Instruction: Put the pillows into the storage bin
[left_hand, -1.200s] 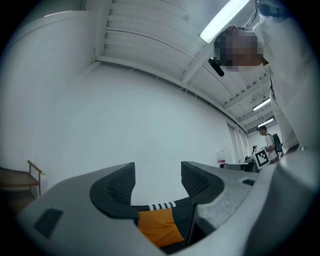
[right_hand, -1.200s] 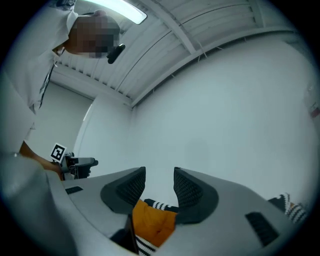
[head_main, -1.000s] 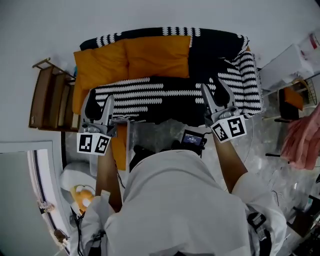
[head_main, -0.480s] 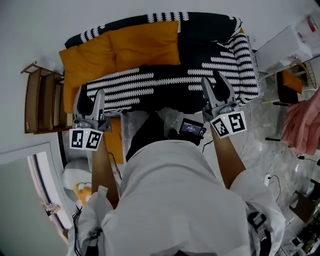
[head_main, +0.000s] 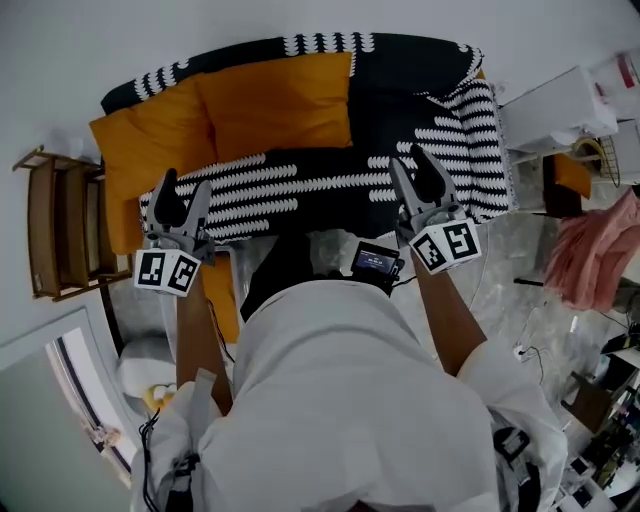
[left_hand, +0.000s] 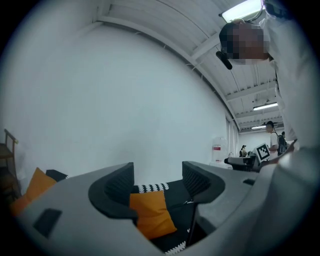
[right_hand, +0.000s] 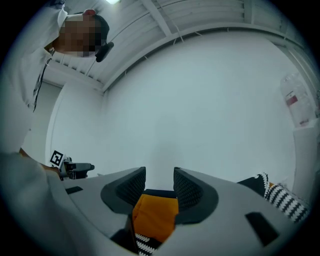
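Two orange pillows lean side by side on the back of a sofa (head_main: 440, 75) draped in a black-and-white blanket: the left pillow (head_main: 145, 150) and the right pillow (head_main: 275, 105). My left gripper (head_main: 184, 190) hovers over the sofa's front left part, below the left pillow, its jaws opening with nothing between them. My right gripper (head_main: 410, 165) hangs over the seat's right part, open and empty. Beyond the jaws of the left gripper (left_hand: 157, 172) an orange pillow (left_hand: 150, 215) shows far off. The right gripper (right_hand: 160, 180) likewise frames a distant orange pillow (right_hand: 155, 215).
A wooden shelf (head_main: 55, 235) stands left of the sofa. A white box (head_main: 555, 105) and a pink cloth (head_main: 590, 260) are at the right. An orange strip (head_main: 222, 300) shows below the left gripper, beside the person's body. A small screen device (head_main: 375, 262) hangs at the chest.
Both grippers have moved forward over the sofa seat, closer to the pillows. The sofa has shifted left in the head view. The left jaws stand slightly wider.
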